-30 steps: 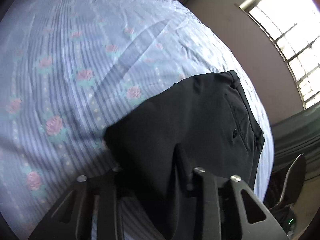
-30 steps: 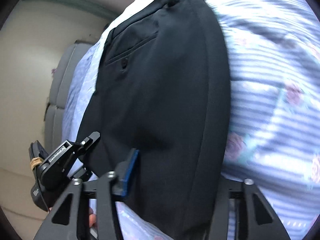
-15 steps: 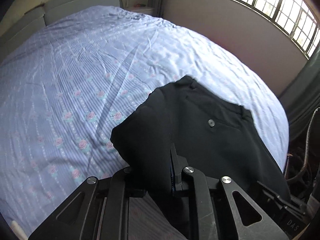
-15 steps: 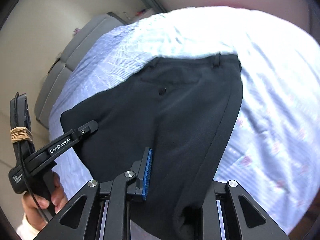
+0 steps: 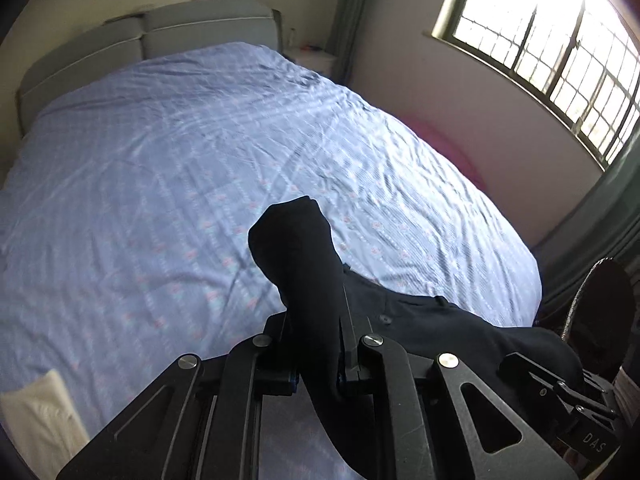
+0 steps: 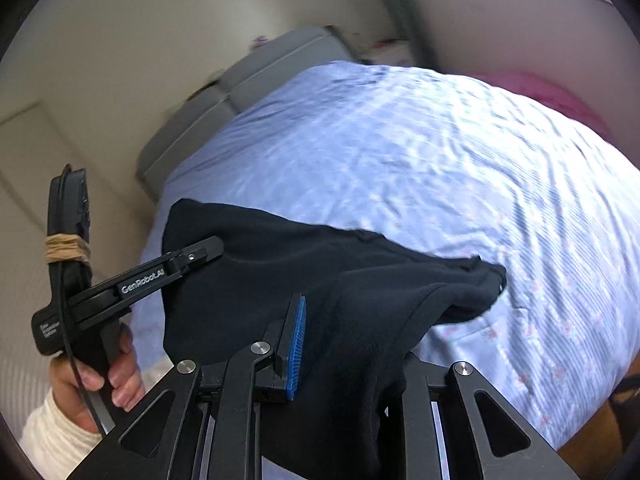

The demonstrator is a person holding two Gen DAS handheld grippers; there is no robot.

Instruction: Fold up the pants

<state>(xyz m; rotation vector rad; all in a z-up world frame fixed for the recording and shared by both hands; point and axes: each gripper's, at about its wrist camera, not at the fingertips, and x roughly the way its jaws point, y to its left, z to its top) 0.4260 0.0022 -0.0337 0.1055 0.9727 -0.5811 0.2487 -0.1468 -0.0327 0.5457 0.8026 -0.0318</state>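
Note:
The black pants (image 5: 312, 280) hang bunched and lifted above the bed. My left gripper (image 5: 316, 356) is shut on a fold of the pants, which sticks up between its fingers. In the right wrist view the pants (image 6: 320, 280) drape across my right gripper (image 6: 348, 344). Its jaws stand wide apart, with the blue pad (image 6: 298, 344) bare on the left and thick cloth against the right finger. The left gripper (image 6: 188, 260) shows there too, pinching the far left edge of the pants.
The bed (image 5: 180, 168) has a light blue flowered sheet and a grey headboard (image 5: 152, 40) at the far end. A window (image 5: 560, 52) is at the right. A white cloth (image 5: 40, 416) lies at the lower left. A pink item (image 6: 560, 96) lies beside the bed.
Both grippers have risen and lifted the pants off the bed. The pants lay flat a second ago and now hang bunched in the air. The views now tilt up toward the headboard.

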